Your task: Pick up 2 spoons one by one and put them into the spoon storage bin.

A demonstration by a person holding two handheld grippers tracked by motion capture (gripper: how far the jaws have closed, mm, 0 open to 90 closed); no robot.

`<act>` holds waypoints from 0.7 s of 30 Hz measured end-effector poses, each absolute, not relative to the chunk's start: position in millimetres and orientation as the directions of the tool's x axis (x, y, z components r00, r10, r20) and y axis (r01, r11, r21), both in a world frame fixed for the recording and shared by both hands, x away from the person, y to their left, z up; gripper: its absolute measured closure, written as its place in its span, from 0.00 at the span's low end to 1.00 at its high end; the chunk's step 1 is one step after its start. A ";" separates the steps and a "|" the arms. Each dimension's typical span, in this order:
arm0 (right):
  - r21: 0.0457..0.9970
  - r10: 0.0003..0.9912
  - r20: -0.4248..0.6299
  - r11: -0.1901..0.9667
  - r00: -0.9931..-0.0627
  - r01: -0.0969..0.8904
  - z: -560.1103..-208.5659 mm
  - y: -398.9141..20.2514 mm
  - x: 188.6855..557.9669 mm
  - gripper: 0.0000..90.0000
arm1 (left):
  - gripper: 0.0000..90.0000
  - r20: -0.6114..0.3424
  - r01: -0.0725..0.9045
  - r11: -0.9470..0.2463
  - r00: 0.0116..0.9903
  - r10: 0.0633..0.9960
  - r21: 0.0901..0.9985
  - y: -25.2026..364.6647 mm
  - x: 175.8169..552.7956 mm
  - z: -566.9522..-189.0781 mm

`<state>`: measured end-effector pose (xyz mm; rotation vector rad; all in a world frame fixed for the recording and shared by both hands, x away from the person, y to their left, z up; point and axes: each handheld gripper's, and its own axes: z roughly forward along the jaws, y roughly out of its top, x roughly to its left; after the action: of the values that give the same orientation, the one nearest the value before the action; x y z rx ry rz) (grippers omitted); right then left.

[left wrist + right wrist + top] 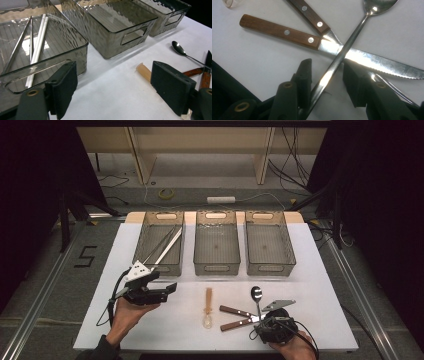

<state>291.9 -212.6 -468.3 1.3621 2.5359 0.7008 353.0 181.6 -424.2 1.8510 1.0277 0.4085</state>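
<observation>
The right gripper [325,75] stands half-closed around the metal spoon's handle [342,53], pads not yet pressing, steak knives [287,32] crossing just ahead, while the left gripper [113,87] hangs open and empty.

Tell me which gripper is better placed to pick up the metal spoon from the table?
The right gripper: the metal spoon handle already lies between its open jaws, across the two wooden-handled knives. The left gripper hovers open near the left bin, farther away.

black fingers [65,85], dark sleeve [100,351]
</observation>
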 end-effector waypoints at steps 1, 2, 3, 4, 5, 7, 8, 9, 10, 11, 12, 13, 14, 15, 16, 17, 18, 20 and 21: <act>0.484 0.824 0.061 0.469 -0.564 0.739 -468.4 -212.6 291.9 0.68 | 0.24 -0.144 0.476 -0.201 0.593 0.792 0.856 181.3 352.6 -424.3; 0.483 0.824 0.060 0.470 -0.564 0.739 -468.4 -212.5 291.9 0.68 | 0.24 -0.139 0.476 -0.209 0.596 0.791 0.854 181.4 352.4 -424.3; 0.481 0.824 0.058 0.471 -0.563 0.739 -468.2 -212.1 291.8 0.68 | 0.24 -0.139 0.476 -0.210 0.598 0.789 0.854 180.9 352.1 -424.6; 0.482 0.823 0.051 0.476 -0.565 0.736 -468.4 -211.7 291.6 0.69 | 0.24 -0.139 0.477 -0.211 0.598 0.789 0.853 180.2 351.7 -424.7; 0.481 0.821 0.042 0.483 -0.569 0.732 -468.4 -211.4 291.3 0.70 | 0.24 -0.138 0.476 -0.211 0.598 0.790 0.853 180.0 351.6 -424.6; 0.482 0.821 0.030 0.488 -0.570 0.728 -468.7 -211.1 291.0 0.72 | 0.24 -0.141 0.477 -0.209 0.597 0.790 0.854 180.0 351.4 -424.5; 0.482 0.821 0.026 0.489 -0.570 0.727 -468.8 -210.9 290.8 0.72 | 0.24 -0.141 0.477 -0.210 0.598 0.789 0.853 180.0 351.3 -424.6; 0.481 0.819 0.025 0.493 -0.573 0.725 -468.8 -210.8 290.8 0.72 | 0.24 -0.141 0.478 -0.210 0.599 0.788 0.853 179.9 351.3 -424.8; 0.480 0.818 0.022 0.495 -0.574 0.724 -468.9 -210.7 290.7 0.73 | 0.24 -0.139 0.478 -0.215 0.602 0.787 0.852 179.9 351.2 -424.9; 0.480 0.817 0.019 0.498 -0.576 0.722 -468.9 -210.6 290.7 0.74 | 0.24 -0.140 0.478 -0.215 0.602 0.786 0.851 179.6 351.0 -425.0; 0.480 0.817 0.017 0.498 -0.576 0.722 -468.9 -210.9 290.8 0.75 | 0.24 -0.138 0.477 -0.215 0.602 0.786 0.852 179.3 350.7 -425.0; 0.480 0.817 0.014 0.500 -0.576 0.721 -468.9 -211.1 290.8 0.76 | 0.24 -0.138 0.475 -0.215 0.603 0.786 0.853 179.0 350.6 -425.1; 0.481 0.819 0.013 0.498 -0.574 0.722 -468.9 -211.0 290.8 0.76 | 0.24 -0.137 0.474 -0.215 0.603 0.786 0.854 178.9 350.4 -425.2; 0.480 0.820 0.011 0.498 -0.573 0.722 -468.9 -211.0 290.8 0.77 | 0.24 -0.138 0.475 -0.215 0.603 0.785 0.854 179.0 350.4 -425.2; 0.481 0.820 0.011 0.498 -0.572 0.722 -468.9 -211.2 290.9 0.77 | 0.24 -0.140 0.476 -0.214 0.603 0.785 0.853 178.9 350.2 -425.4; 0.481 0.821 0.011 0.497 -0.571 0.723 -468.9 -211.4 291.1 0.78 | 0.24 -0.142 0.476 -0.213 0.604 0.784 0.853 178.8 350.2 -425.5; 0.481 0.824 0.012 0.492 -0.567 0.726 -468.8 -211.6 291.2 0.79 | 0.24 -0.142 0.477 -0.213 0.605 0.783 0.853 178.6 350.1 -425.5; 0.483 0.829 0.015 0.484 -0.560 0.730 -468.8 -212.1 291.6 0.81 | 0.24 -0.141 0.477 -0.217 0.608 0.781 0.852 178.2 349.7 -425.4; 0.483 0.830 0.014 0.483 -0.558 0.730 -468.8 -212.5 291.8 0.83 | 0.24 -0.138 0.476 -0.220 0.608 0.782 0.852 177.9 349.6 -425.4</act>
<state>291.8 -212.5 -468.8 1.3413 2.5080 0.6565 349.6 177.9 -425.4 1.8721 1.0086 0.3989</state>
